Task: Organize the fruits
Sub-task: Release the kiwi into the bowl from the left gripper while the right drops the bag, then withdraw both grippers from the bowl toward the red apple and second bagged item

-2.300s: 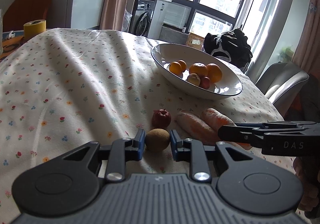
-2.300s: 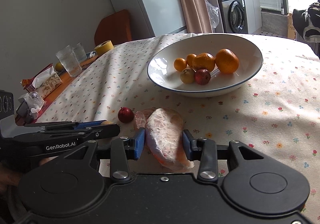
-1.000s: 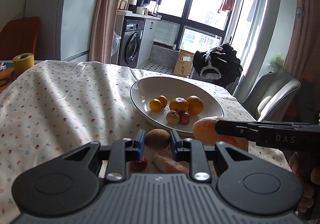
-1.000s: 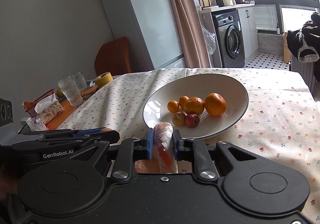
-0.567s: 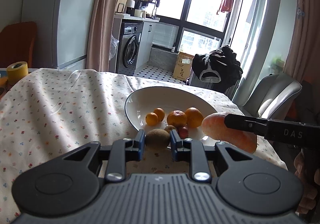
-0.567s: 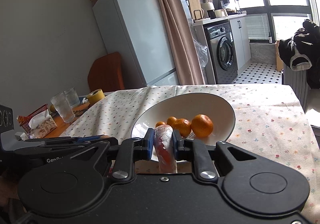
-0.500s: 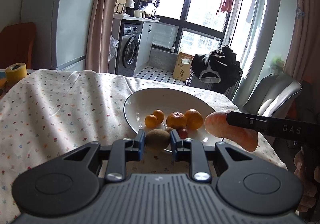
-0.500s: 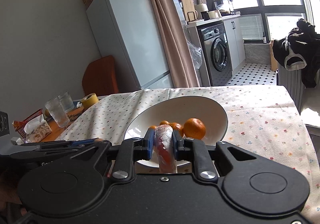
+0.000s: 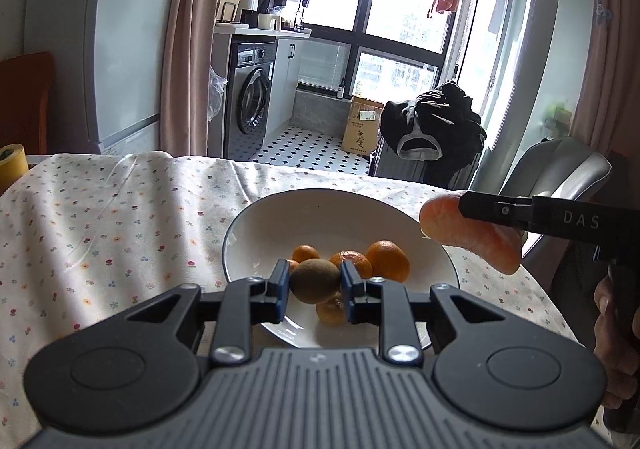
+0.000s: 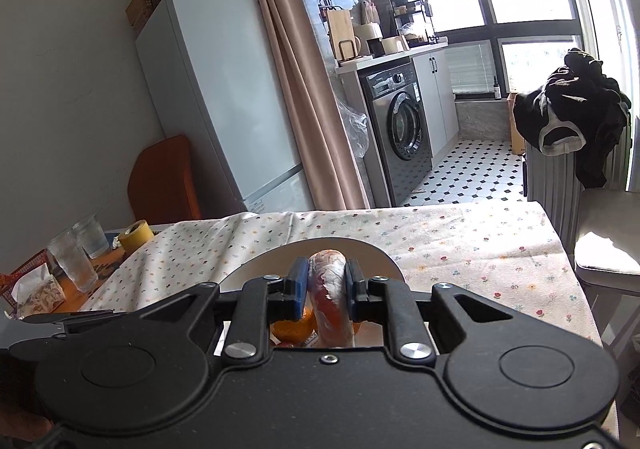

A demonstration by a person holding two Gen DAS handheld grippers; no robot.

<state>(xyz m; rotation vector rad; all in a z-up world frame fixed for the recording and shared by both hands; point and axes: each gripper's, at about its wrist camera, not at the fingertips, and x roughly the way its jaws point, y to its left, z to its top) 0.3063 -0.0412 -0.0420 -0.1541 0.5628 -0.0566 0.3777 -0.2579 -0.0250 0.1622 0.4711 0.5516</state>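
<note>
Bowl (image 9: 400, 215): glossy white ceramic, dark rim | kiwi (image 9: 315, 281): matt, fuzzy brown skin | wrapped carrot (image 10: 330, 297): shiny clear plastic film | tablecloth (image 9: 120, 217): matt floral cloth | left gripper (image 9: 314, 291): matt black plastic, metal screws

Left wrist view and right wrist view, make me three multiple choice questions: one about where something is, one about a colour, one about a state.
1. Where is the fuzzy brown kiwi?
A. On the tablecloth
B. Between the left gripper's jaws, above the white bowl
C. On the grey chair

2. What colour are the round citrus fruits in the white bowl?
A. Orange
B. Green
C. Purple

3. What state is the right gripper in?
A. Open and empty
B. Shut on a glass
C. Shut on the plastic-wrapped orange carrot

Answers: B, the left gripper pinches the kiwi with the bowl behind and below it. A, the fruits in the bowl are orange. C, both blue-padded jaws press the carrot's sides.
</note>
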